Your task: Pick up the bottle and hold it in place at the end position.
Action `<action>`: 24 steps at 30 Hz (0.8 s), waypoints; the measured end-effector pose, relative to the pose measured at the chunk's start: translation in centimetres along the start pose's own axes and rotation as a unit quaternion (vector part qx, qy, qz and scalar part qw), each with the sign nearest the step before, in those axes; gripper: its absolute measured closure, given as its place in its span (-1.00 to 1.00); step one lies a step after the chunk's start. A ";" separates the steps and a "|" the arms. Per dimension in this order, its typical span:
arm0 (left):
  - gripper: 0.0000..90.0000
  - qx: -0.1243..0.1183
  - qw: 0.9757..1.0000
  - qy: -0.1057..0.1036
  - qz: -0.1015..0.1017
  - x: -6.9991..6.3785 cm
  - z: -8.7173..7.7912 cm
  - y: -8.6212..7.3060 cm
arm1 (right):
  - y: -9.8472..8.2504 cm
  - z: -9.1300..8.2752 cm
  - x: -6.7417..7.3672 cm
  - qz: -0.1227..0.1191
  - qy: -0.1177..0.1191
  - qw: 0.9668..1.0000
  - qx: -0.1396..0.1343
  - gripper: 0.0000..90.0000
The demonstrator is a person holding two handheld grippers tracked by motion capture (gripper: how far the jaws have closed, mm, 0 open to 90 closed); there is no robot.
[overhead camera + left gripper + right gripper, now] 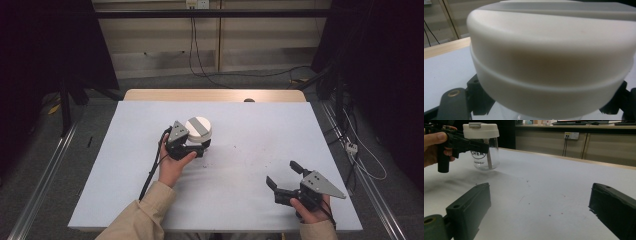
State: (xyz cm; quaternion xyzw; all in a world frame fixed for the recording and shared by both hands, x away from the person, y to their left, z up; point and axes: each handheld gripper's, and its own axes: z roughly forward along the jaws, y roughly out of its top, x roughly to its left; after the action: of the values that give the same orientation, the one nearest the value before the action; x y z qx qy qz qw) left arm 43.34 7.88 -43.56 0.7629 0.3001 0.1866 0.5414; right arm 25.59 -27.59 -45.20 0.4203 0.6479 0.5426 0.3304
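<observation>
Just one jar [198, 131], gripped by left claw [200, 146]; right claw [283, 175] agape

White table [250, 130], marked with small dark specks near its middle. Wooden edge [215, 95] along the far side. Grey floor [250, 80] beyond, with black cables [192, 50] hanging from a wall socket [196, 4]. Metal rail [42, 175] at left, power strip [352, 147] at right.
</observation>
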 end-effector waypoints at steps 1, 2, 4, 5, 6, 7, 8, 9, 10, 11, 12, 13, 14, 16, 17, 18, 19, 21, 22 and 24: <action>-0.59 -0.001 1.000 -0.001 -0.001 0.0 0.1 0.1 | 0.0 0.0 0.0 0.000 0.000 1.000 0.000 -0.92; -0.59 0.000 1.000 -0.001 -0.001 0.0 0.2 0.2 | 0.0 0.0 0.0 0.000 0.000 1.000 0.000 -0.92; -0.59 0.000 1.000 -0.002 -0.001 -0.1 0.4 0.3 | 0.0 0.0 0.0 0.000 0.001 1.000 0.002 -0.92; -0.59 0.001 1.000 -0.002 0.000 -0.2 0.5 0.4 | 0.0 0.0 0.0 0.001 0.002 1.000 0.002 -0.92; -0.59 0.000 1.000 -0.004 0.001 -0.2 0.6 0.4 | 0.0 0.0 0.0 0.001 0.002 1.000 0.002 -0.92; -0.59 0.001 1.000 -0.002 0.001 -0.2 0.7 0.4 | 0.0 0.0 0.0 0.001 0.002 1.000 0.002 -0.92; -0.59 0.002 1.000 -0.004 0.000 -0.2 0.8 0.3 | 0.0 0.0 0.0 0.001 0.002 1.000 0.002 -0.92; -0.59 0.003 1.000 -0.003 0.002 -0.2 0.9 0.3 | 0.0 0.0 0.0 0.001 0.002 1.000 0.000 -0.92; -0.59 0.002 1.000 -0.003 0.001 -0.2 1.1 0.2 | 0.0 0.0 -0.1 0.001 0.002 1.000 0.001 -0.92; -0.59 0.003 1.000 -0.003 0.001 -0.2 1.1 0.2 | 0.0 0.0 -0.1 0.001 0.002 1.000 0.001 -0.92; -0.59 0.003 1.000 -0.004 0.001 -0.2 1.3 0.1 | 0.0 0.0 -0.1 0.002 0.002 1.000 0.001 -0.92; -0.59 0.005 1.000 -0.004 -0.002 -0.2 1.4 0.1 | 0.0 0.0 -0.1 0.002 0.002 1.000 0.000 -0.92; -0.59 0.005 1.000 -0.002 -0.001 -0.2 1.4 0.0 | 0.0 0.0 -0.1 0.001 0.002 1.000 0.000 -0.92; -0.59 0.003 1.000 -0.002 -0.003 -0.2 1.6 -0.1 | 0.0 0.0 -0.1 0.001 0.002 1.000 0.000 -0.92; -0.59 0.004 1.000 -0.002 -0.002 -0.2 1.7 -0.1 | 0.0 0.0 -0.1 0.001 0.002 1.000 0.000 -0.92; -0.59 0.005 1.000 -0.002 -0.001 -0.2 1.8 -0.2 | 0.0 0.0 -0.1 0.001 0.002 1.000 0.000 -0.92; -0.59 0.006 1.000 -0.001 0.001 -0.1 1.9 -0.2 | 0.0 0.0 -0.1 0.001 0.002 1.000 0.000 -0.92; -0.59 0.008 1.000 0.001 0.003 -0.2 2.1 -0.3 | 0.0 0.0 -0.1 0.001 0.002 1.000 0.001 -0.92; -0.59 0.008 1.000 -0.001 0.002 -0.2 2.1 -0.3 | 0.0 0.0 -0.1 0.001 0.002 1.000 0.000 -0.92; -0.59 0.007 1.000 -0.001 0.003 -0.2 2.3 -0.4 | 0.0 0.0 -0.2 0.002 0.002 1.000 0.001 -0.92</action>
State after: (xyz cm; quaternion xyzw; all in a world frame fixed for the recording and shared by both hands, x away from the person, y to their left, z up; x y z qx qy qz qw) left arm 44.44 6.21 -44.73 0.7678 0.2988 0.1849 0.5357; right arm 25.69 -27.72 -45.19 0.4207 0.6480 0.5436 0.3281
